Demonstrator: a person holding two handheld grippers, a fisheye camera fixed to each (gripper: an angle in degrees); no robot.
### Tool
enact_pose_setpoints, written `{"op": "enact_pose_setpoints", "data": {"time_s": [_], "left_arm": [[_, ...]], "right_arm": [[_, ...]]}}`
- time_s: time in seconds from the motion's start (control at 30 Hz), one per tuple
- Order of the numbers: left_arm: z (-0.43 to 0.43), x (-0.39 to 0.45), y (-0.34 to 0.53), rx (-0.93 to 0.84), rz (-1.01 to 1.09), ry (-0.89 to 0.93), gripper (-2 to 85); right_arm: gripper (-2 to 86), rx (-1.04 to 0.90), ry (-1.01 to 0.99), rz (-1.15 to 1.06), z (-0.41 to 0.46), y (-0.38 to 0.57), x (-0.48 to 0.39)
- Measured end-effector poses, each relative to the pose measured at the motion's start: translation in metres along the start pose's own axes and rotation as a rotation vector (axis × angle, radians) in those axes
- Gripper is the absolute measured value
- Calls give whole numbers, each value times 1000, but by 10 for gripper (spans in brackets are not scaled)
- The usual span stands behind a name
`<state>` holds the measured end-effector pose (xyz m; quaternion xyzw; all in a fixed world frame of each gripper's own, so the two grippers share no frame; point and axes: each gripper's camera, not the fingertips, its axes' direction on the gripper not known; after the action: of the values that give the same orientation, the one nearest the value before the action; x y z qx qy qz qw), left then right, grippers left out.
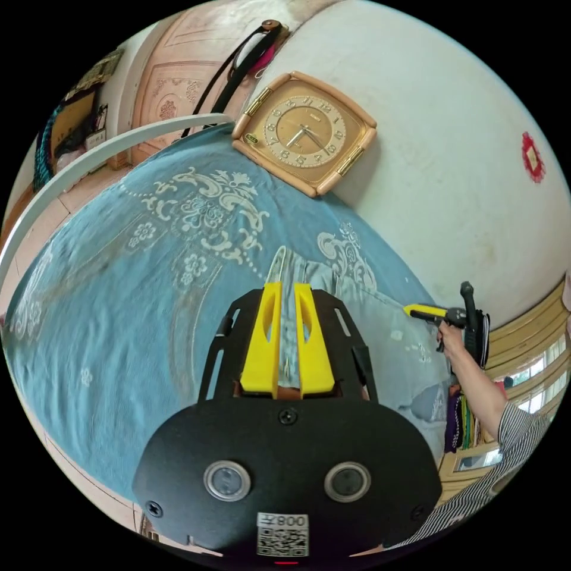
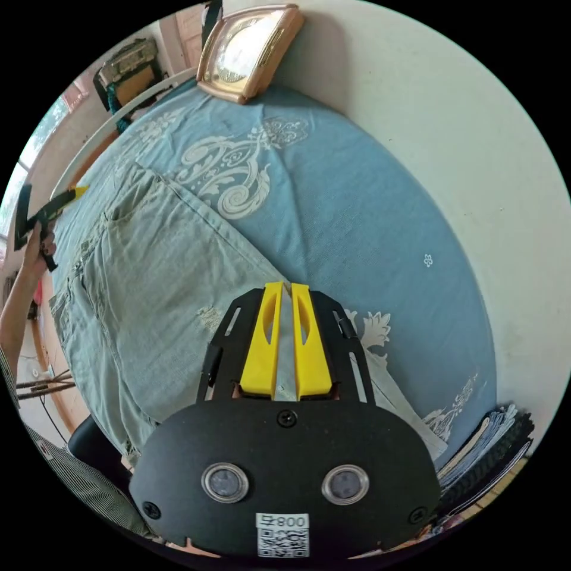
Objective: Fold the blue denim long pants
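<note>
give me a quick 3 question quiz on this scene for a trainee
1. True or false: the pants lie spread on a blue patterned sheet.
2. Multiple choice: what leans on the wall at the edge of the bed? A) a mirror B) a clock C) a lamp
3. Fill in: the jaws of the left gripper stand nearly ____, with pale denim between them.

Key
1. True.
2. B.
3. closed; whether they actually pinch the cloth cannot be told. The right gripper looks the same.
</note>
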<state>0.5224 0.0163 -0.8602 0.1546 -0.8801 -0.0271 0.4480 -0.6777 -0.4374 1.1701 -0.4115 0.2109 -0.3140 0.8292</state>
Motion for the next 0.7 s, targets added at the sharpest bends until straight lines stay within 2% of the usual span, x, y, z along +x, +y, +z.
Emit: {"op": "enact_pose_setpoints", "data": {"time_s": [0.03, 0.13, 0.3, 0.5, 0.7], "left_arm": [[-7, -6, 18, -25, 9, 7, 45], [-20, -17, 63, -87, 47, -14, 59], [-16, -20, 100, -153, 114, -70, 76], [5, -16, 98, -197, 189, -95, 86], [20, -14, 110, -218, 224, -140, 47]], "right_arm": [[34, 27, -9, 20, -11, 2, 1], [46, 155, -200, 2, -64, 11, -22], [69, 181, -353, -328, -116, 1, -181], [75, 104, -317, -497, -137, -31, -303], [73, 29, -209, -519, -147, -48, -346]]}}
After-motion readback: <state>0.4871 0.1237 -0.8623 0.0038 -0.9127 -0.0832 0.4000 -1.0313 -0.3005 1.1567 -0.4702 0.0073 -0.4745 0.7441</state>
